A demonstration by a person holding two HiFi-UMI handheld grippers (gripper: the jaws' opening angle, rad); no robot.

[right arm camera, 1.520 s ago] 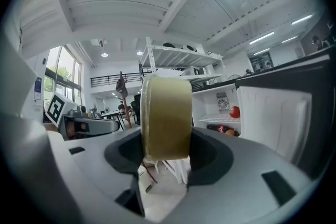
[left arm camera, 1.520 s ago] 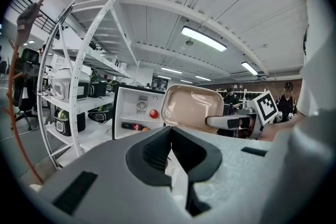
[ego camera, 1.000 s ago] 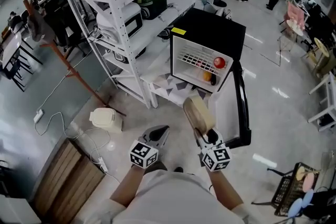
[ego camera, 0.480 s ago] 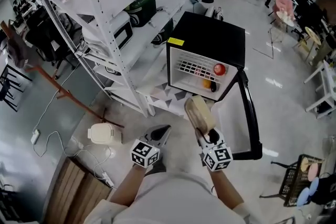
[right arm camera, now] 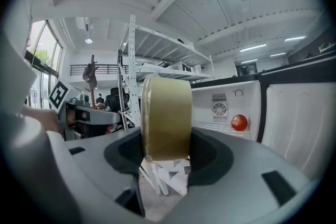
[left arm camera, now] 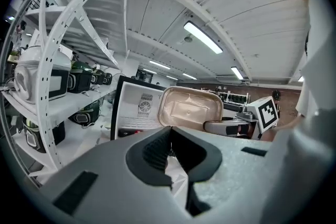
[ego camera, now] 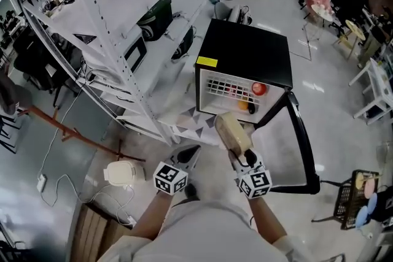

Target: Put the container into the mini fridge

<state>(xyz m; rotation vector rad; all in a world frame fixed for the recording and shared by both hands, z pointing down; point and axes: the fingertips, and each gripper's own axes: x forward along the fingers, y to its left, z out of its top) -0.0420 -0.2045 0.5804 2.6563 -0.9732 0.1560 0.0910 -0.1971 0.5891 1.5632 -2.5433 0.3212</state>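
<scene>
Right gripper view showed the right tongs pinching one end of the container across its flat faces, in front of the open fridge. It seemed light, stiff, slick plastic, best held there firmly. Left tongs were pressed together, empty, beside it.

No words or numbers readable from here, yellow label on the mini fridge top edge too small to read, left marker cube and right marker cube only black-and-white square patterns
</scene>
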